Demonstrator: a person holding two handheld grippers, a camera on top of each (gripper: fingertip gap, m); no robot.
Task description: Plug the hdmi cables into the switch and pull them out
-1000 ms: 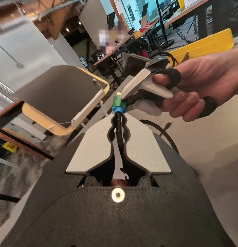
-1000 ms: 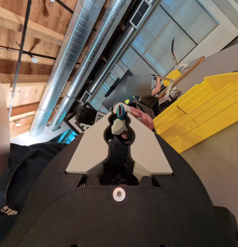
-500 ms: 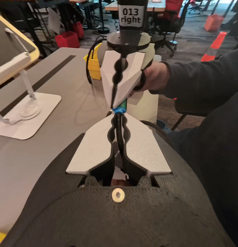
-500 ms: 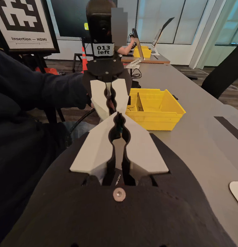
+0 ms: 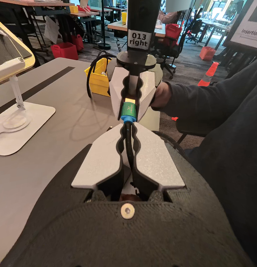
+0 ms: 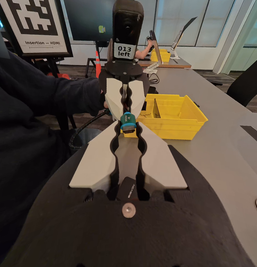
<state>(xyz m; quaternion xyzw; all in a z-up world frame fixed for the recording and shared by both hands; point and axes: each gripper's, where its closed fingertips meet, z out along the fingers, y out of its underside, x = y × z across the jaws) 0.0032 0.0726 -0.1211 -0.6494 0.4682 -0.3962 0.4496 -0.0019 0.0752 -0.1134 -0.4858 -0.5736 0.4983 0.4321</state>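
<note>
My left gripper (image 5: 128, 126) is shut on a black braided HDMI cable (image 5: 129, 145) just behind its green plug with a blue collar (image 5: 128, 110). The plug sticks out past my fingertips. My right gripper (image 6: 127, 123) faces it head on with its fingers apart, and the plug's metal tip (image 6: 128, 130) sits between its fingertips. A black switch box (image 6: 127, 189) shows low between the right finger bases; I cannot tell how it is held. The left gripper also shows in the right wrist view (image 6: 125, 114), and the right gripper in the left wrist view (image 5: 128, 115).
Both grippers hover over the near edge of a grey table (image 6: 218, 151). A yellow bin (image 6: 168, 127) stands just behind them, with a black cable looping from it (image 5: 90, 80). A white tablet stand (image 5: 16, 124) is at the left. A person's dark sleeves flank the grippers. Less than 4 cm separates the two grippers' tips.
Both grippers swung from tilted up to level, facing each other over the table. The right gripper's fingers have parted since half a second ago, and the green plug now shows between them.
</note>
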